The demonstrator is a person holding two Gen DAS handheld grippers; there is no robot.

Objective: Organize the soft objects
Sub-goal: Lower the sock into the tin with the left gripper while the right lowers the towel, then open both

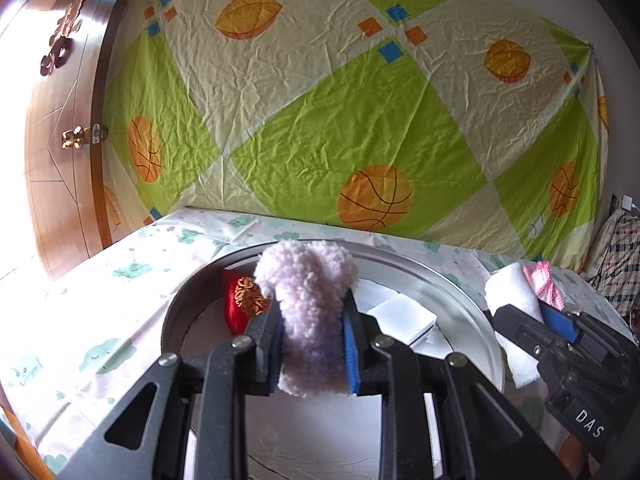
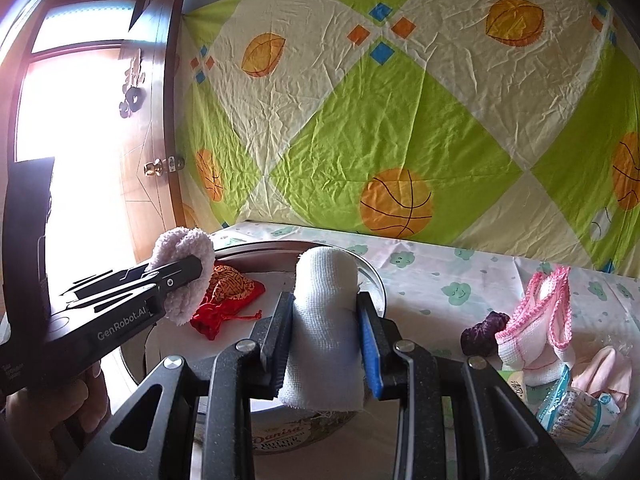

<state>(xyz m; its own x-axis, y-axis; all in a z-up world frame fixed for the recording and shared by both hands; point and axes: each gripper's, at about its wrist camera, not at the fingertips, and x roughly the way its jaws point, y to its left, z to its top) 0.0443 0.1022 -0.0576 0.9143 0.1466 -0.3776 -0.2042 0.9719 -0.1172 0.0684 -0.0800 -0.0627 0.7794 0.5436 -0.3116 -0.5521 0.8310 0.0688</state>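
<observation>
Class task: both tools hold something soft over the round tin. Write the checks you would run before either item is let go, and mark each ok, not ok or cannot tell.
1. Left tool clamps the fluffy pink piece: ok.
2. Right tool clamps the white gauze roll: ok.
3. Both items hang over the round tin: ok.
4. Bare floor left in the tin beside the red pouch: ok.
5. Tin sits steady on the cloth: cannot tell.
</observation>
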